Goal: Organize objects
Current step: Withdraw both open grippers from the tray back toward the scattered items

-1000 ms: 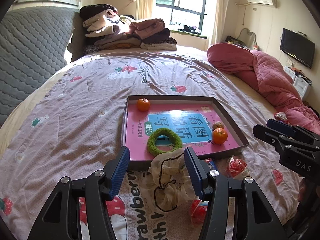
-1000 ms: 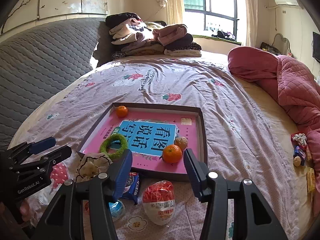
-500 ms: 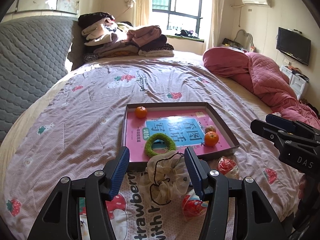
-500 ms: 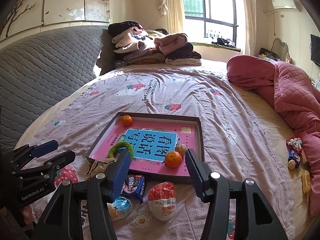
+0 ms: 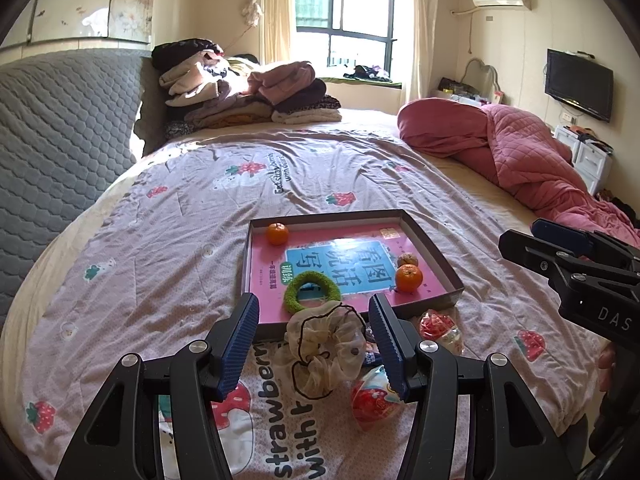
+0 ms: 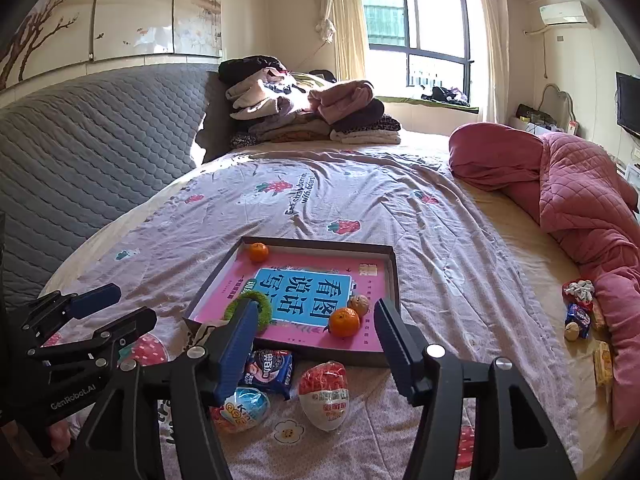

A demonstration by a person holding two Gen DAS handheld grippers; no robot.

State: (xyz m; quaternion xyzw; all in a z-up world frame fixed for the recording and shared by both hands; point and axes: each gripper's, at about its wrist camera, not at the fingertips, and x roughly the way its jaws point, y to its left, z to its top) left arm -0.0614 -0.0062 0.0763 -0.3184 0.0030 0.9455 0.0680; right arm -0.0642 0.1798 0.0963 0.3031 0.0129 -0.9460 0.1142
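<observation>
My right tool (image 6: pixel 312 330) has just spread its jaws with nothing between them, the left tool (image 5: pixel 312 332) also apart and empty, so both are free for the snacks (image 6: pixel 324 394) and scrunchie (image 5: pixel 324 350) lying on the bed just outside the tray (image 6: pixel 394 276).

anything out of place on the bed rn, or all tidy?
Not tidy. The cream scrunchie, biscuit packet and two egg-shaped snacks lie on the bedspread just outside the tray, which holds only two oranges, a walnut and a green ring. More snacks sit stranded by the pink quilt.
</observation>
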